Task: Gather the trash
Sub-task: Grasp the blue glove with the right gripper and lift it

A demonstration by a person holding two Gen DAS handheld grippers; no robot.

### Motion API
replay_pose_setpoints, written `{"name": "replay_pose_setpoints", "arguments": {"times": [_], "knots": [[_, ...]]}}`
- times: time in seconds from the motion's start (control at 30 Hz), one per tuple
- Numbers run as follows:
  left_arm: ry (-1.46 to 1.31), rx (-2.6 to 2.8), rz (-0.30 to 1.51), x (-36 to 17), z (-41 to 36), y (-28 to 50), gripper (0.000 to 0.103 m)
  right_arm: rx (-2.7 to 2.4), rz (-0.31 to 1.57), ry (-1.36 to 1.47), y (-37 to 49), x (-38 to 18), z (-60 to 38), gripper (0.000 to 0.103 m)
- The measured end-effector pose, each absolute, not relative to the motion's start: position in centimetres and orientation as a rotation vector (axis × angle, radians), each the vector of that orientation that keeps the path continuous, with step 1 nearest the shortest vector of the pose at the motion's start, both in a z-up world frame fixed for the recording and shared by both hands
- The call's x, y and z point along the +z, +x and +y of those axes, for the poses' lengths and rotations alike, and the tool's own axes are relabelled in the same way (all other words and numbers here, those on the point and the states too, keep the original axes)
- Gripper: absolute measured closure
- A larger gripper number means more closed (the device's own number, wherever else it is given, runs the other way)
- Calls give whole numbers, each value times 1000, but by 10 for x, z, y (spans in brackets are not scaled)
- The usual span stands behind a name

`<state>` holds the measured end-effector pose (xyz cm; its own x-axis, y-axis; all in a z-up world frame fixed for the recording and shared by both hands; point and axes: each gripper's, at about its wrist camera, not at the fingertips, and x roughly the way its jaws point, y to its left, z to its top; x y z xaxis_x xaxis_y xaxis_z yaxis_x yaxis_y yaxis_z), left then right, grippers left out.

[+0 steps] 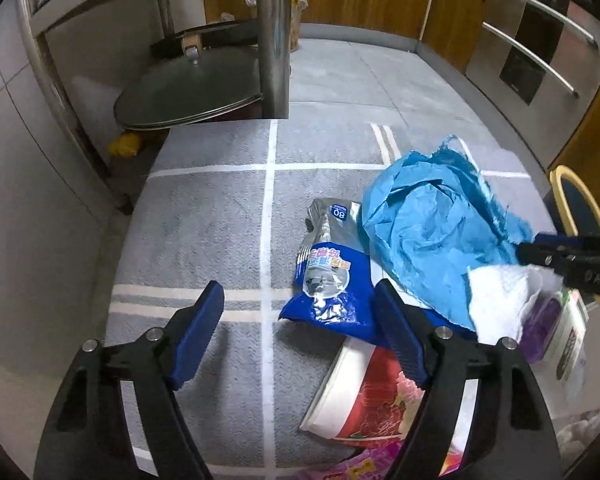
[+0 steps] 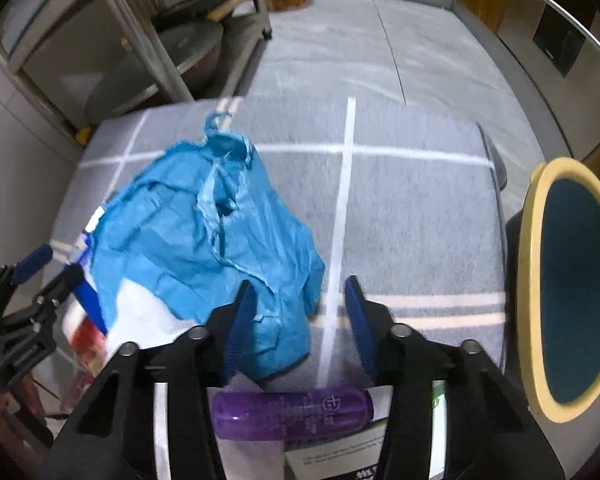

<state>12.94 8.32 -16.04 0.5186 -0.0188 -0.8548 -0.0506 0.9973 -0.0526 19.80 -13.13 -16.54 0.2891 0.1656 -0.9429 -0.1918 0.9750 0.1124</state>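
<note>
A crumpled blue plastic bag point(image 1: 432, 224) lies on the grey cloth-covered table point(image 1: 204, 216); it also shows in the right wrist view point(image 2: 204, 240). Beside it lie a blue and silver wrapper point(image 1: 328, 276), a red and white paper bowl point(image 1: 364, 392), white tissue point(image 1: 496, 300) and a purple bottle point(image 2: 292, 412). My left gripper point(image 1: 300, 312) is open, just left of the wrapper. My right gripper point(image 2: 296, 304) is open, its left finger against the bag's near edge. The left gripper also shows at the left of the right wrist view point(image 2: 48, 268).
A round bin with a yellow rim point(image 2: 568, 288) stands at the table's right. A metal rack with a pan lid point(image 1: 188, 88) stands behind the table on the left. A paper card point(image 2: 340, 456) lies under the bottle. Wooden cabinets line the back.
</note>
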Motion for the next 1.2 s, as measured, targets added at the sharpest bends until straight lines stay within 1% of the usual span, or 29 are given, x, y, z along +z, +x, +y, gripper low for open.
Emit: {"name": "replay_pose_setpoints", "arguments": {"times": [0.03, 0.07, 0.1, 0.13, 0.2, 0.23, 0.3, 0.5, 0.8, 1.2], "knots": [[-87, 9, 1029, -161, 83, 129, 34, 242, 1260, -19, 198, -167, -132, 65], [-104, -5, 1034, -162, 84, 130, 41, 245, 1266, -17, 197, -168, -131, 71], [-119, -19, 1036, -163, 84, 131, 56, 247, 1268, -24, 197, -168, -130, 79], [-139, -46, 1037, -163, 83, 131, 66, 247, 1267, -35, 196, -167, -129, 88], [-103, -37, 1019, -159, 80, 130, 95, 246, 1254, -47, 195, -164, -128, 93], [-96, -36, 1010, -156, 80, 130, 96, 248, 1245, -46, 195, -163, -129, 94], [-97, -32, 997, -153, 80, 129, 103, 244, 1227, -42, 194, -157, -132, 96], [-62, -17, 927, -137, 80, 124, 103, 223, 1144, -16, 191, -132, -144, 98], [-25, -35, 779, -94, 66, 113, 103, 178, 1022, 18, 178, -93, -172, 99], [-2, -80, 632, -50, 45, 101, 103, 121, 914, 55, 158, -51, -208, 101]]}}
